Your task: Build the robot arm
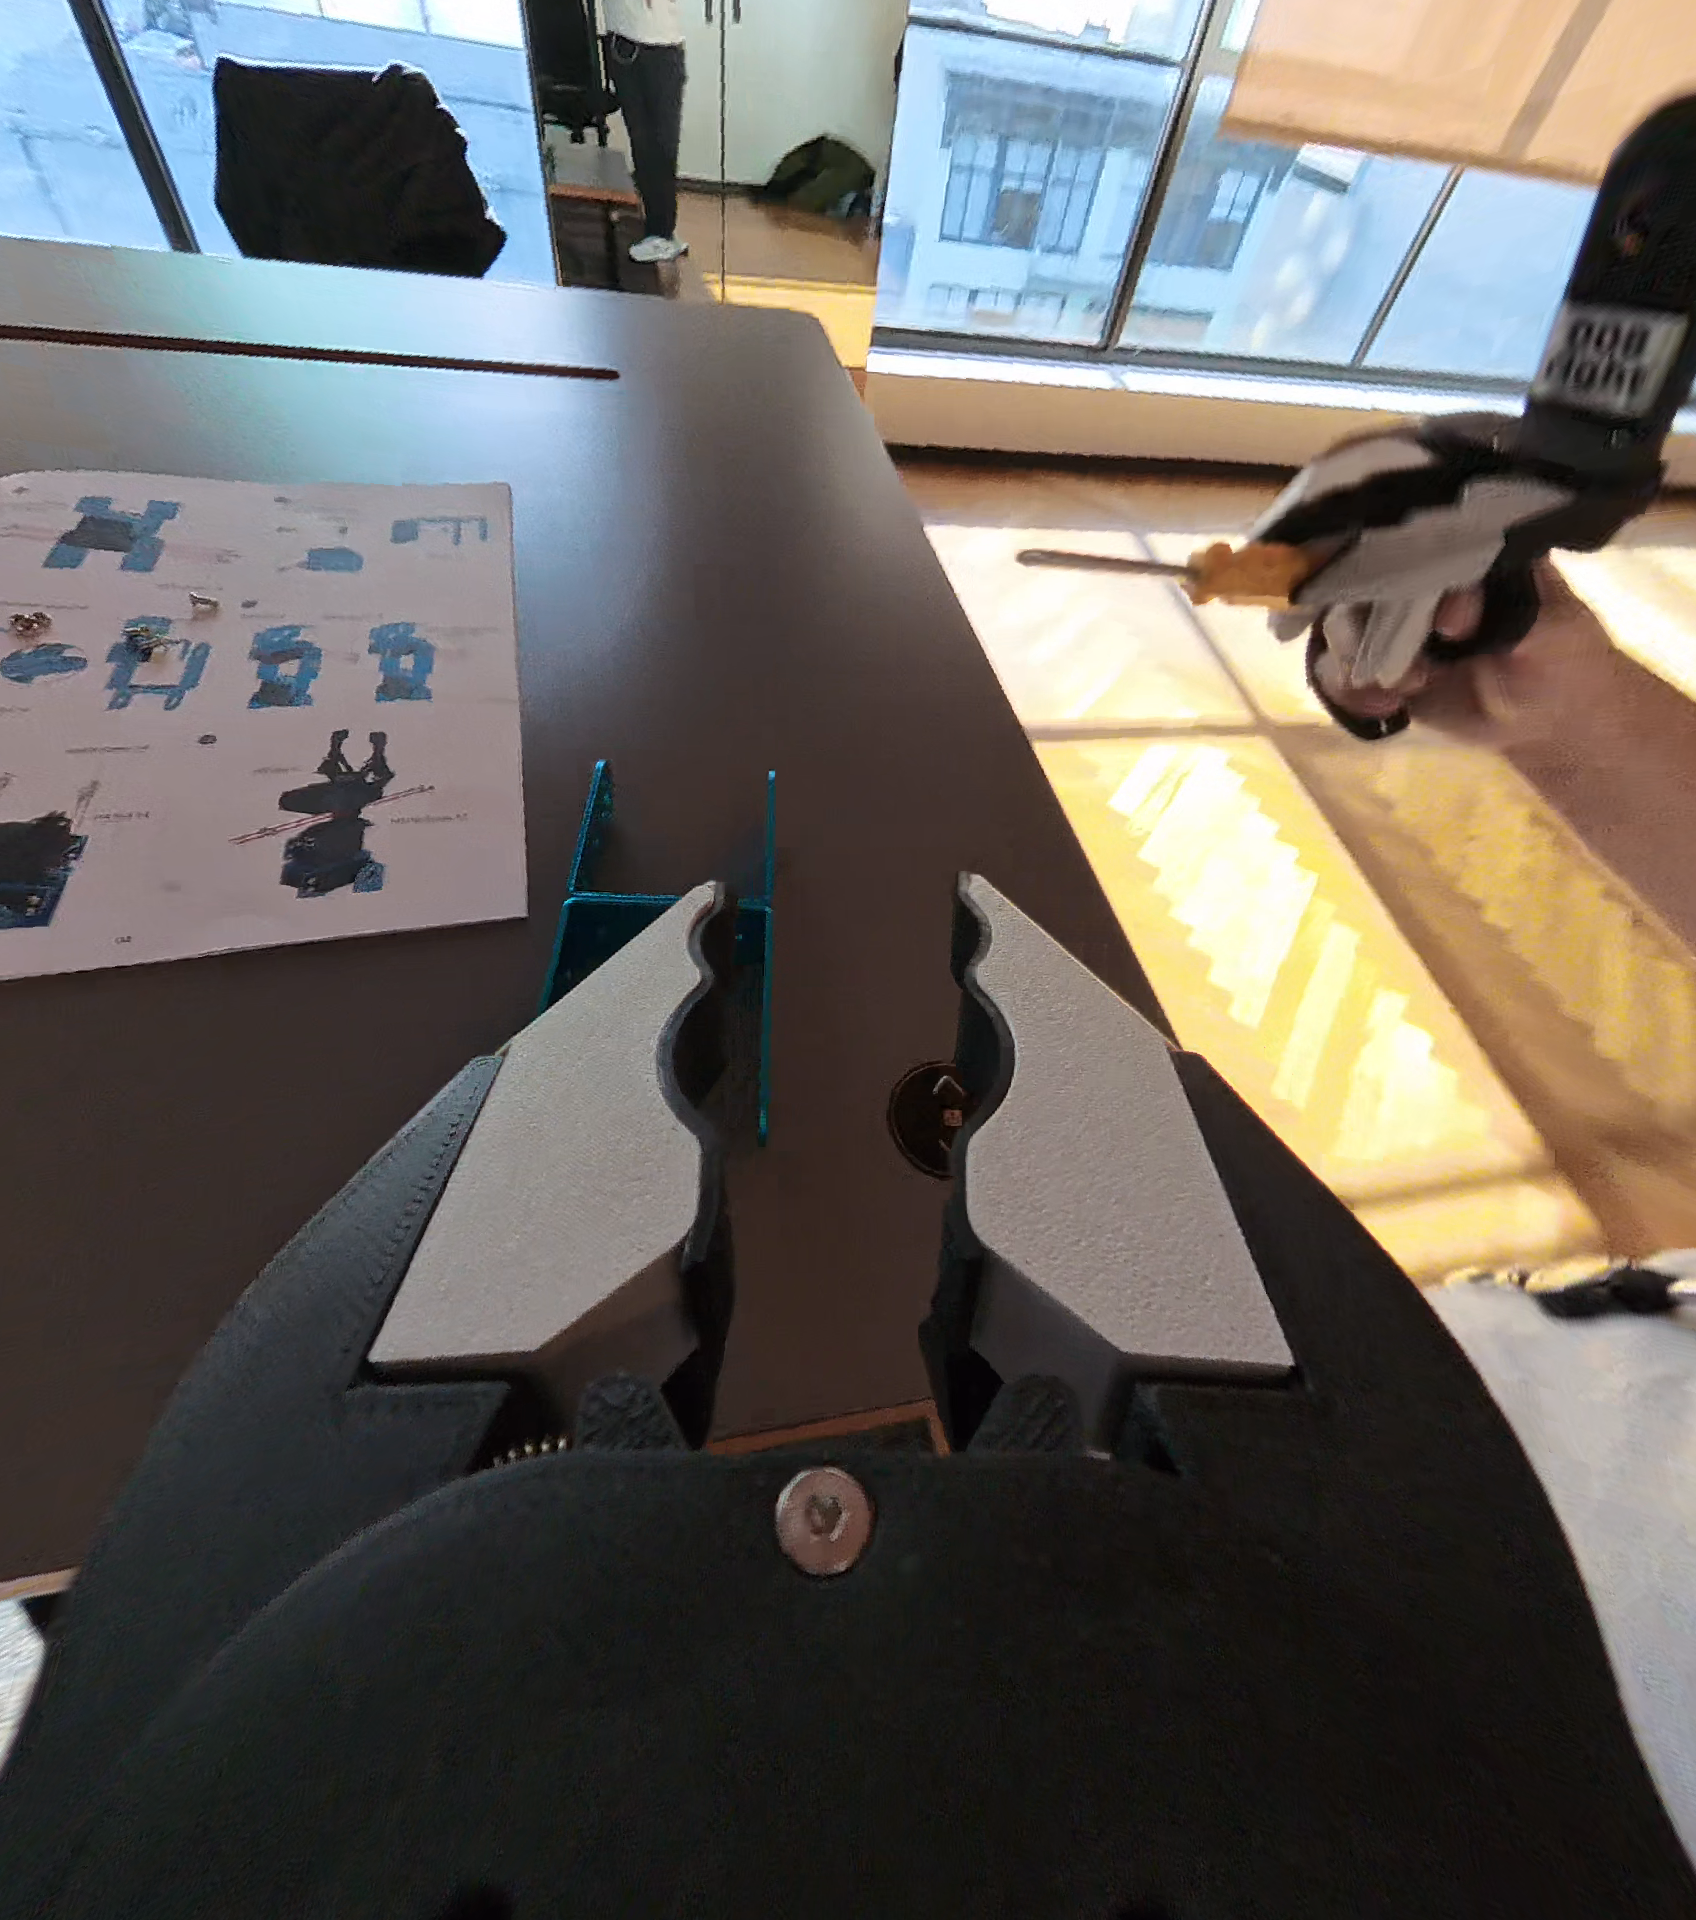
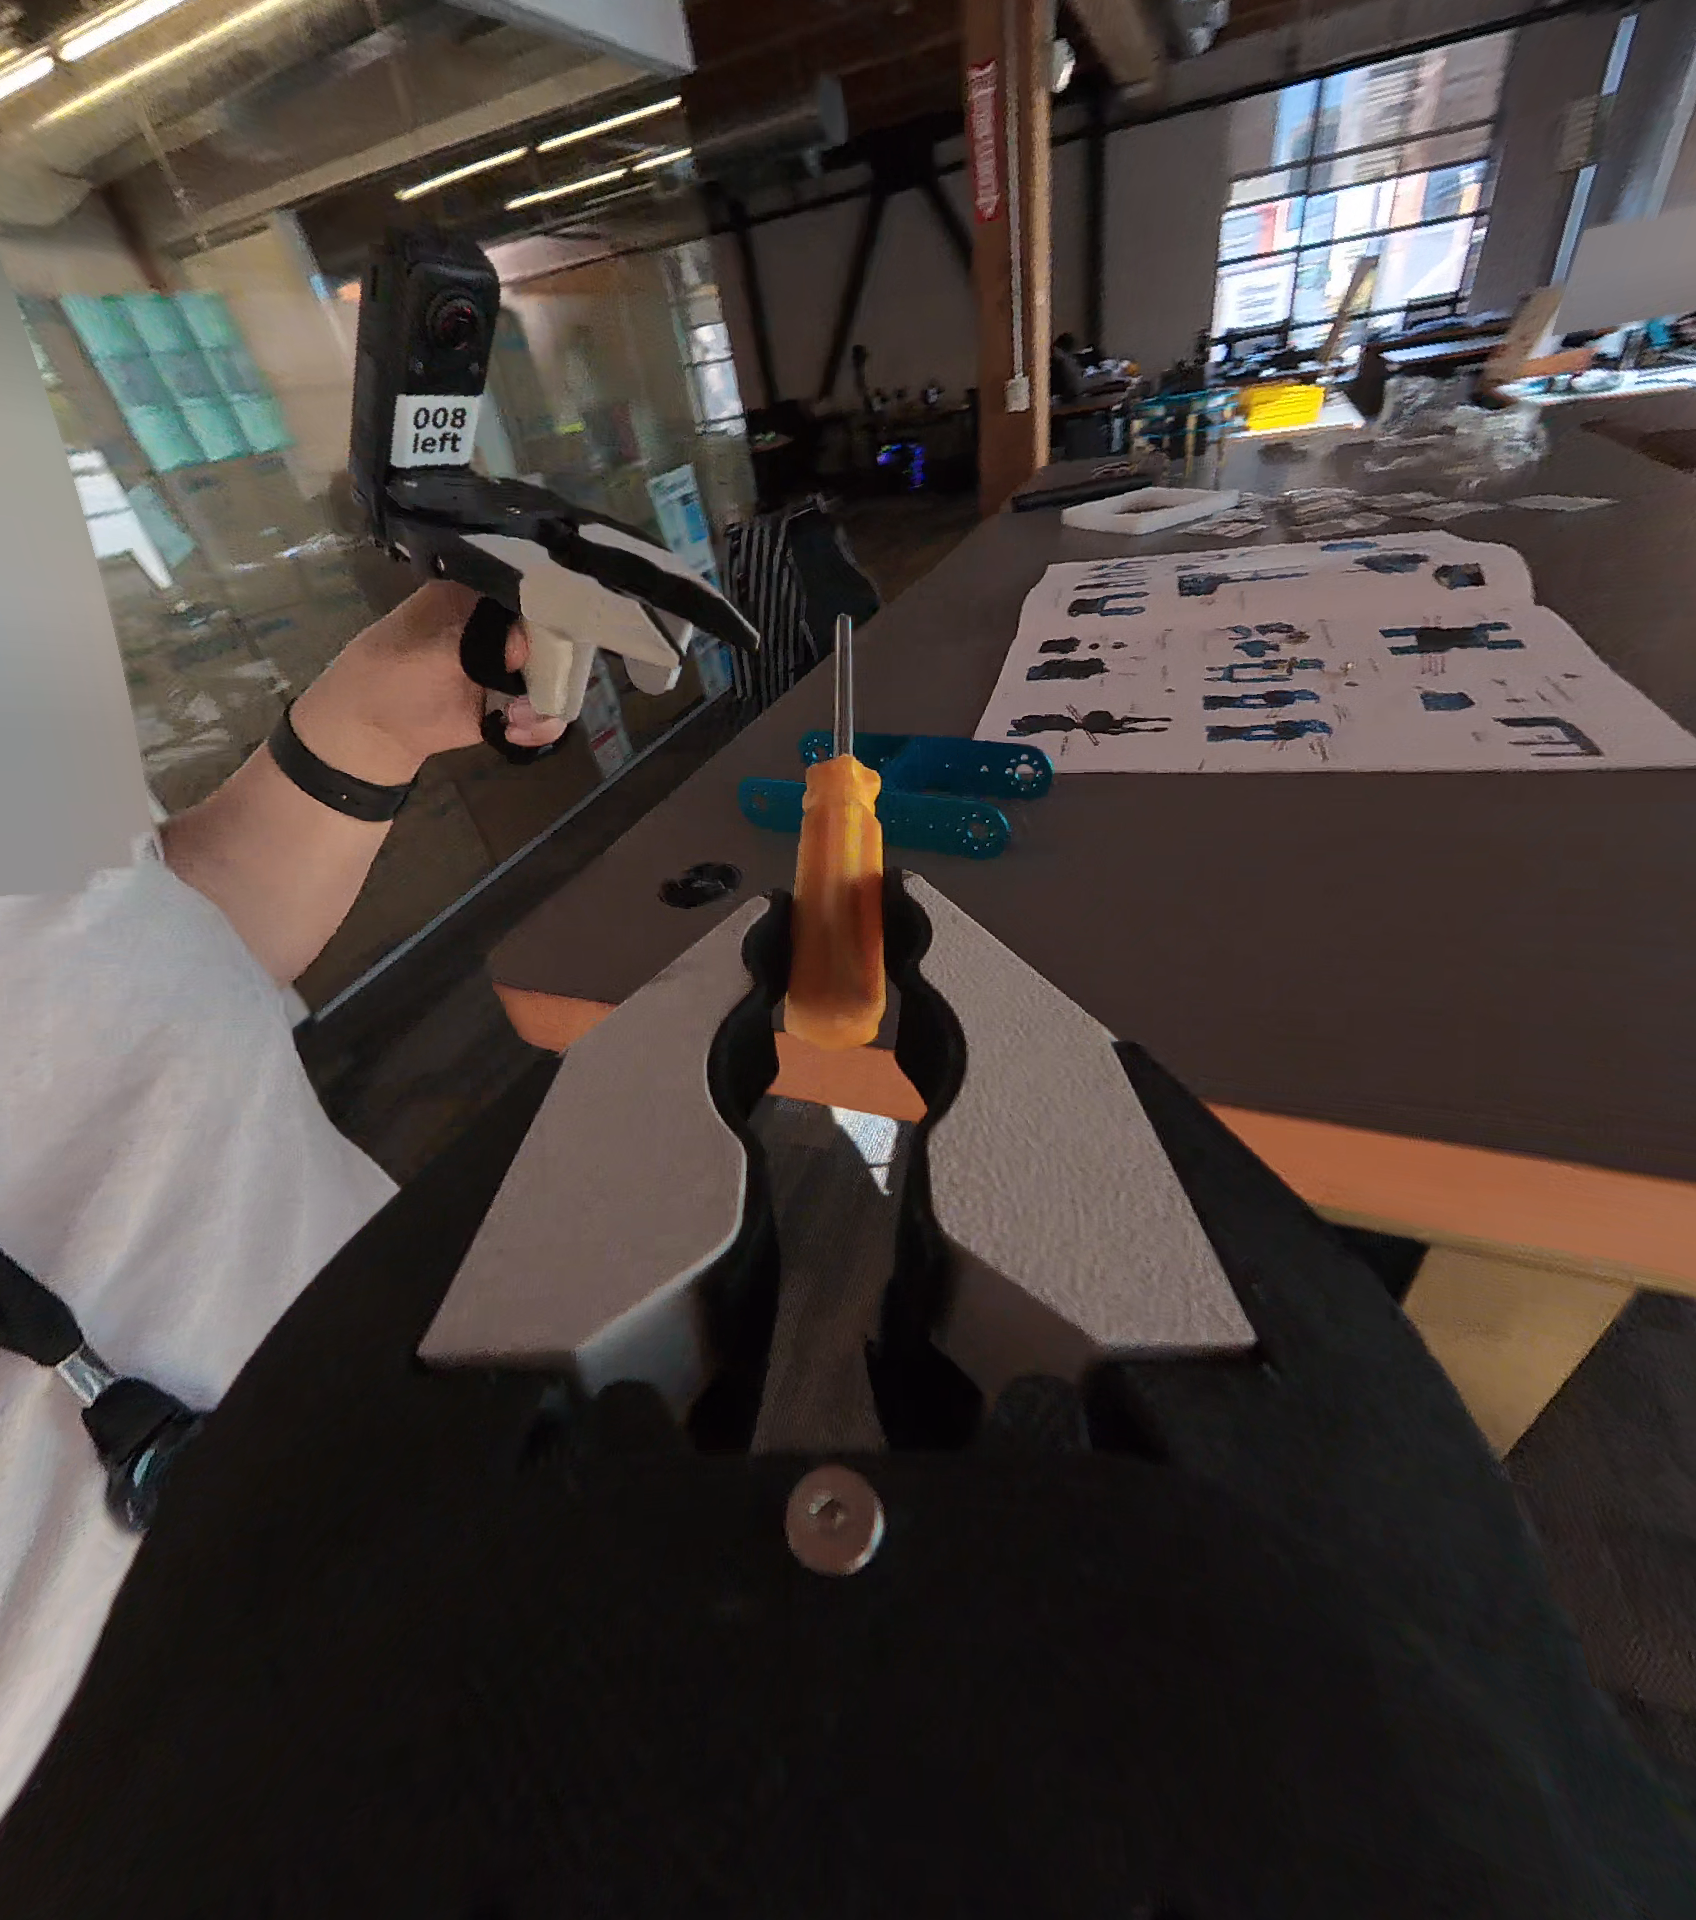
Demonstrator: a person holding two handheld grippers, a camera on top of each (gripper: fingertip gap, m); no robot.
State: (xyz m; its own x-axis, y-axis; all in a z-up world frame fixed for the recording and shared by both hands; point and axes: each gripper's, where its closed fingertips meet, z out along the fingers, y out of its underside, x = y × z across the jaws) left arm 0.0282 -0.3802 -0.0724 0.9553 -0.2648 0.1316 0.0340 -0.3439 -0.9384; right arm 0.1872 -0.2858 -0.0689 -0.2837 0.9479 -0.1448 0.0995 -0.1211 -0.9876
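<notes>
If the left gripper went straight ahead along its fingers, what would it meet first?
Most likely the blue perforated metal bracket on the dark tabletop. The open left gripper points along it, its left finger already overlapping the bracket's upright plate. Whether they touch is unclear; depth is hard to judge.

The right gripper (image 2: 836, 914) clamps the orange handle of a screwdriver (image 2: 836, 914), whose metal shaft points up and away over the dark table (image 2: 1343, 935). Just beyond the screwdriver, blue metal brackets (image 2: 937, 790) lie flat on the table, with an open instruction booklet (image 2: 1343, 665) to their right. Left of the screwdriver, off the table, a hand (image 2: 408, 686) holds the left gripper (image 2: 657, 634) in the air.
</notes>
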